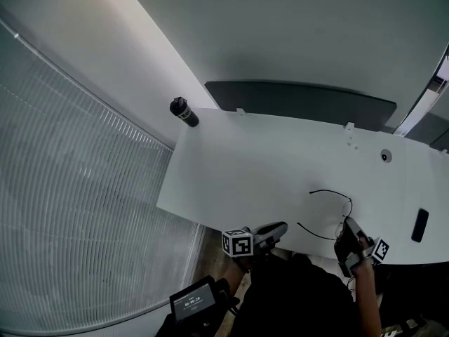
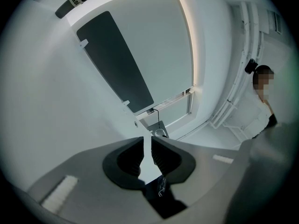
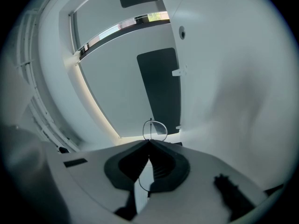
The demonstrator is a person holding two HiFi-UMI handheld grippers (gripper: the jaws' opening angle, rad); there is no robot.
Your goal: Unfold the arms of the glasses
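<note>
The glasses (image 1: 331, 191) are thin black wire ones, held just above the white table (image 1: 280, 160) near its front edge. Both arms curve out to the left of the frame. My right gripper (image 1: 345, 225) is shut on the frame. In the right gripper view one lens (image 3: 155, 130) sticks out past the closed tips (image 3: 148, 146), and a thin wire runs back between the jaws. My left gripper (image 1: 280, 227) hovers at the table's front edge, to the left of the glasses. Its jaws (image 2: 147, 146) stand slightly apart with nothing between them.
A black bottle (image 1: 184, 111) lies at the table's far left corner. A dark panel (image 1: 302, 104) runs along the far edge. A flat black object (image 1: 419, 225) lies at the right, and a small round grommet (image 1: 385, 156) sits behind it. A person (image 2: 261, 101) stands beyond the table.
</note>
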